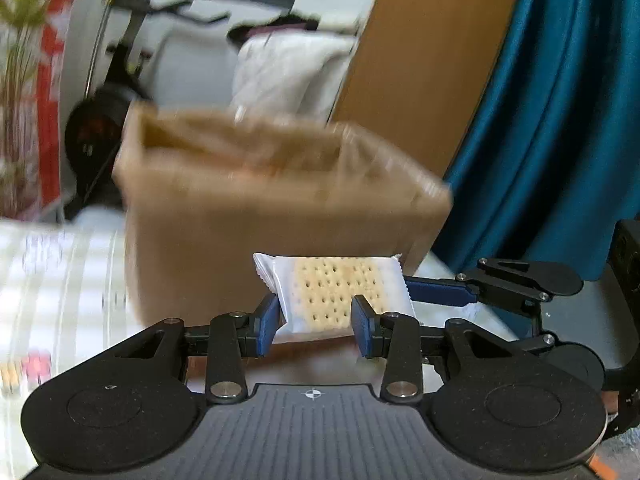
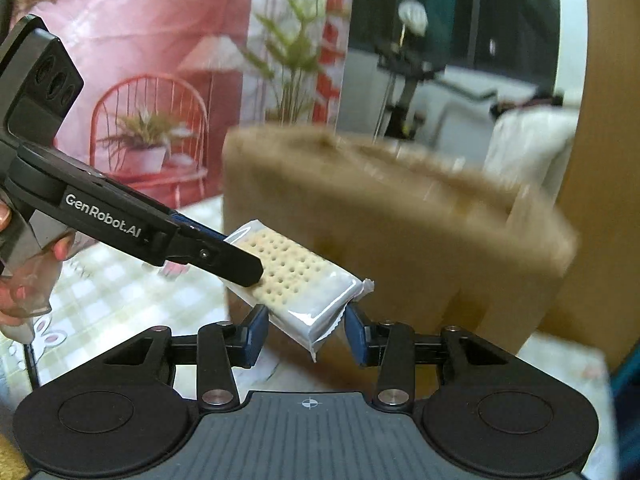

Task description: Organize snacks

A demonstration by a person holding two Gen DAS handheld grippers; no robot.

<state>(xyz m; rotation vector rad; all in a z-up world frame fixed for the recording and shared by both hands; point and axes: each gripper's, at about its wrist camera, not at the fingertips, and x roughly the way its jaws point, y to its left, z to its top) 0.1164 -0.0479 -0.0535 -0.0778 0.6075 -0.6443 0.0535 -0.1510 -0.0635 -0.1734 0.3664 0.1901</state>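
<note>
A clear-wrapped cracker packet [image 1: 328, 292] hangs in the air in front of an open-topped brown cardboard box [image 1: 260, 220], which is blurred. My left gripper [image 1: 316, 328] is shut on the packet's near edge, its blue pads pressing both sides. My right gripper [image 1: 440, 292] reaches in from the right and meets the packet's right end. In the right wrist view the same packet [image 2: 296, 280] lies slantwise, and my right gripper [image 2: 306, 336] is shut on its crimped end. My left gripper [image 2: 248, 272] clamps the far end from the left, and the box [image 2: 400, 240] stands just behind.
A checked tablecloth [image 2: 100, 292] covers the table under the box. A person's hand [image 2: 24, 288] holds the left gripper's handle. A teal curtain [image 1: 540, 120] and a wooden panel [image 1: 420, 60] stand at the right, and a pink printed backdrop [image 2: 140, 80] behind.
</note>
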